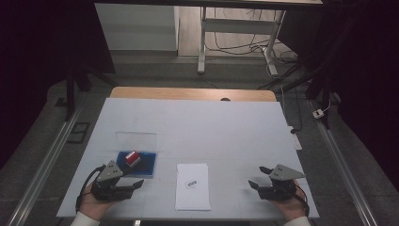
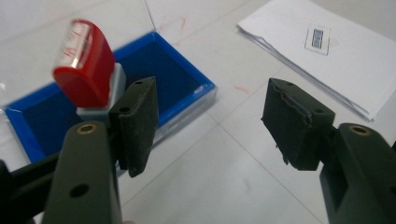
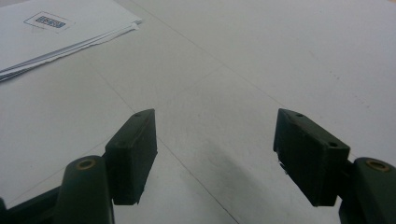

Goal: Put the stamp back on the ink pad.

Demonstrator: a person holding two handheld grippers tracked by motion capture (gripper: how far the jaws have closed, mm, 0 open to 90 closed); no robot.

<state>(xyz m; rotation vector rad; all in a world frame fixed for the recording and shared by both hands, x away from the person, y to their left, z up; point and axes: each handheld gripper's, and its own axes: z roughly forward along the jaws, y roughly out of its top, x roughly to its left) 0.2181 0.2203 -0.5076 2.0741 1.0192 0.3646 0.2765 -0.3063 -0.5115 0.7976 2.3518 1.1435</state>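
- The high view is dim, with its left and right sides falling into near-black; the white table cover (image 1: 226,127) is the brightest area.
- Both gripper views are evenly lit and soft, slightly blurred.
- A faint shadow lies on the cover between the right gripper (image 3: 215,154) jaws.

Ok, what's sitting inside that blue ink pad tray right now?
A red stamp stands in the blue tray, tilted, on its grey base. The dark pad around it is bare; the patch under the stamp is hidden.

The left jaw hides the stamp's (image 2: 86,65) base and part of the blue ink pad (image 2: 180,84). Beyond the jaws, the paper stack's (image 2: 327,51) label is too blurred to read.
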